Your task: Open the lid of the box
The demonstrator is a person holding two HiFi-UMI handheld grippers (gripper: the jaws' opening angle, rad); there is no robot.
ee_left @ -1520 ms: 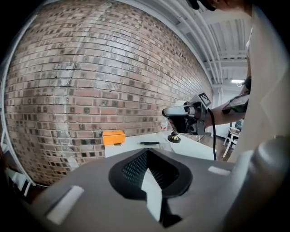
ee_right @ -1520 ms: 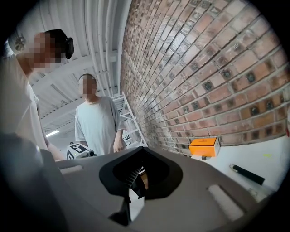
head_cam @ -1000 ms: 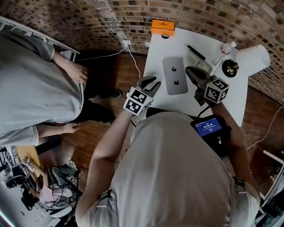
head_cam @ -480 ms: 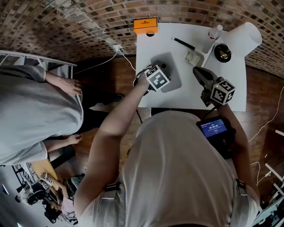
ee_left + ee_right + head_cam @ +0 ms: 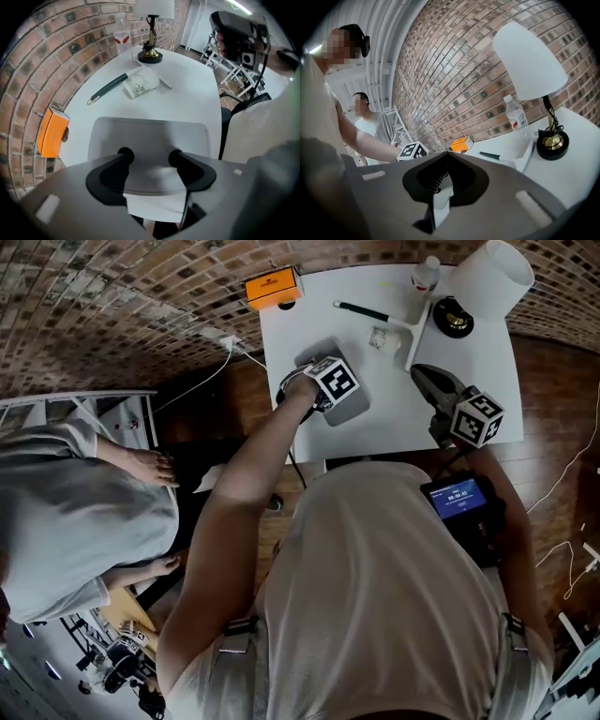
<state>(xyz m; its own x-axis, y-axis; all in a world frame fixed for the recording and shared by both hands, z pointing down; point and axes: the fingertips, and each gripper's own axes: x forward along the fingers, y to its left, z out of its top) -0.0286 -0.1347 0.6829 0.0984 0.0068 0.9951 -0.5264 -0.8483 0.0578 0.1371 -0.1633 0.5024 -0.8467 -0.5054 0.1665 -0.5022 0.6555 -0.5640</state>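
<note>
The flat grey box (image 5: 354,407) lies shut on the white table (image 5: 412,418), left of centre. In the left gripper view its lid (image 5: 150,133) fills the middle. My left gripper (image 5: 328,385) hovers over the box's near edge. Its jaws (image 5: 150,157) are opening, both fingertips (image 5: 125,154) stand apart above the lid, and nothing is pinched between them. My right gripper (image 5: 419,371) waits over the table right of the box. Its jaws (image 5: 449,154) are shut with nothing in them.
An orange box (image 5: 272,287) sits at the table's far left corner. A dark pen (image 5: 361,310), a small crumpled cup (image 5: 380,337), a bottle (image 5: 424,277) and a white-shaded lamp (image 5: 487,277) stand at the back. Two people stand left of the table.
My left gripper has travelled from the table's near left edge onto the grey box, and its jaws have spread apart. The right gripper has held its place.
</note>
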